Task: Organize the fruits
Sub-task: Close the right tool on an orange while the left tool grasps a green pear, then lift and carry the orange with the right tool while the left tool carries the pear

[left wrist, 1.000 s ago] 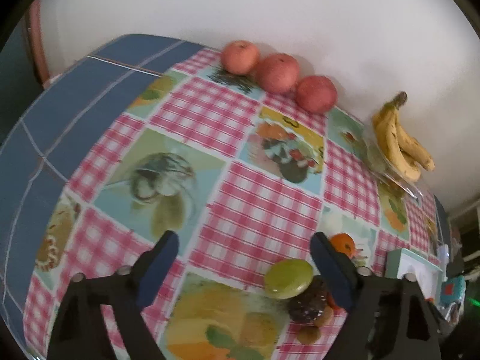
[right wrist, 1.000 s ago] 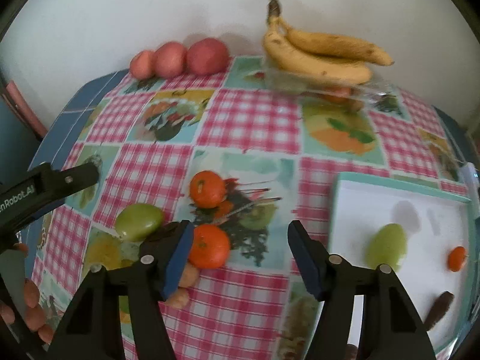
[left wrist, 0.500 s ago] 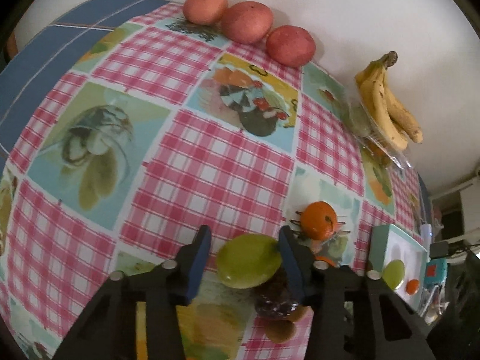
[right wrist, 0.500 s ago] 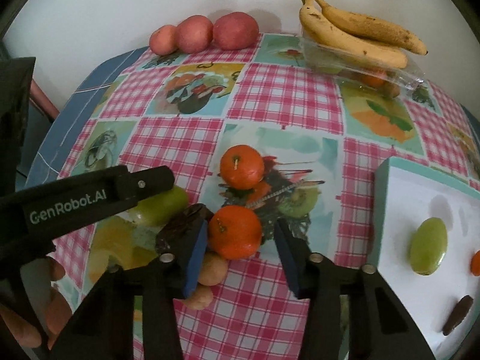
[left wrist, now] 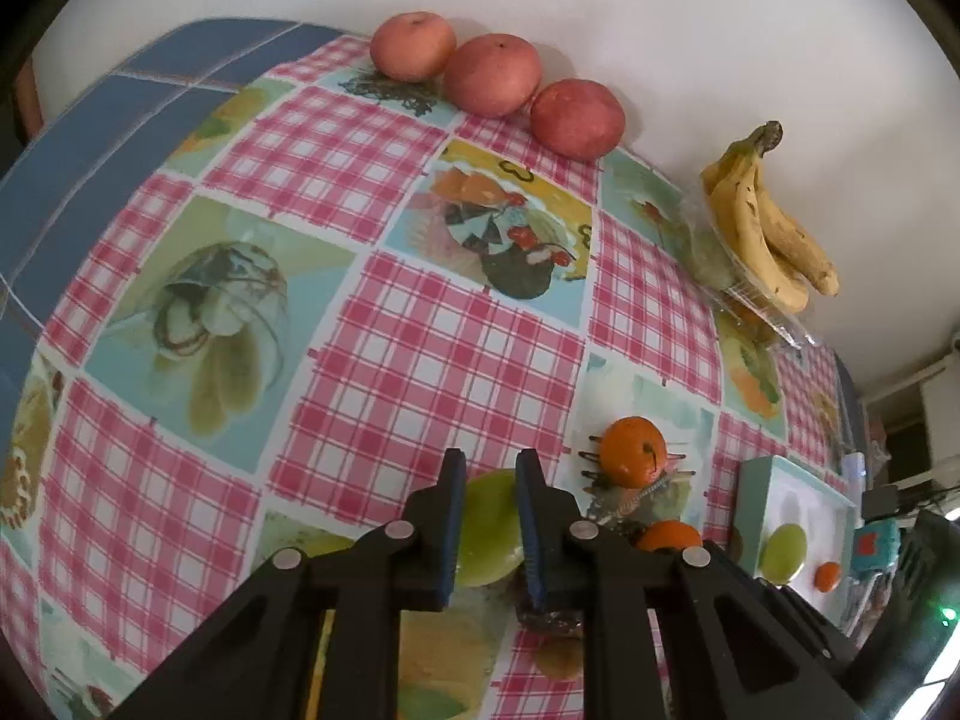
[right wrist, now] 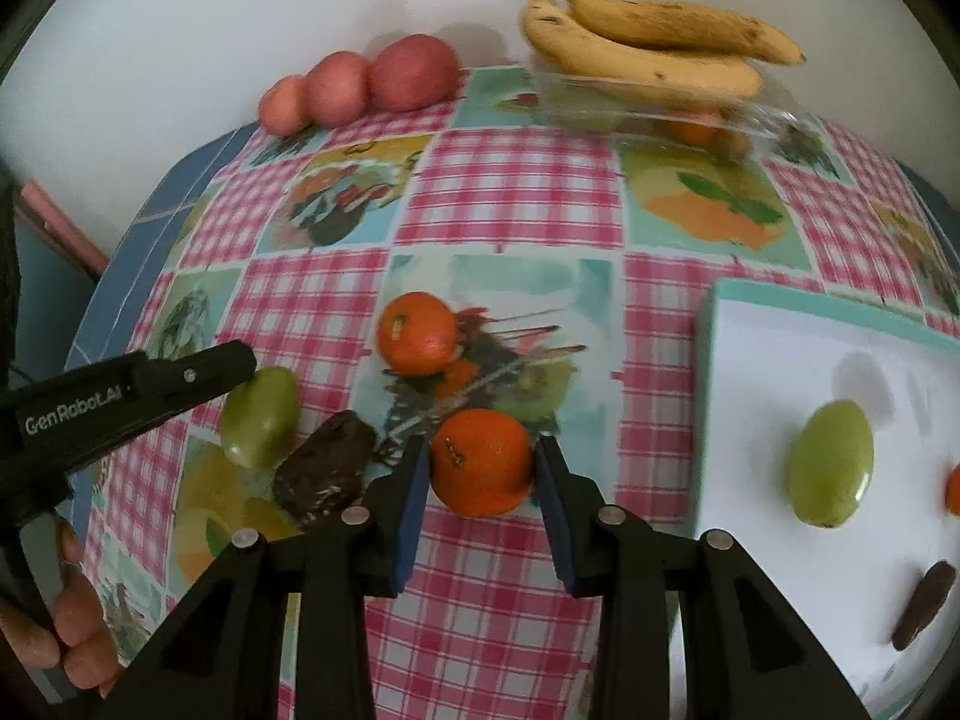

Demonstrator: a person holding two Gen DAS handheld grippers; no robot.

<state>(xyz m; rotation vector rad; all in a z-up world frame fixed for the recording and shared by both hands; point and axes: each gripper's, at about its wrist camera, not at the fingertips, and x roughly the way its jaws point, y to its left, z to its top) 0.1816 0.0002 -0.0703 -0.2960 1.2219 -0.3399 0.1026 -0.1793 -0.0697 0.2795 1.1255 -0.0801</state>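
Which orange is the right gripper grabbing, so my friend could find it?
Start at the white tray on the checked tablecloth. Just left of it lie two oranges; the nearer orange sits between the blue-padded fingers of the right gripper. The other orange lies farther back, free, on a fruit picture.

**Matte black rigs, blue pads, silver screws**

I'm looking at my left gripper [left wrist: 487,531]: matte black angular arms carrying round silver screw heads, fingers lined with blue pads [left wrist: 451,531]. My right gripper [right wrist: 482,504] is showing the same black frame, silver screws and blue pads [right wrist: 408,516]. White "GenRobot.AI" lettering is running along the left gripper's black side in the right wrist view.
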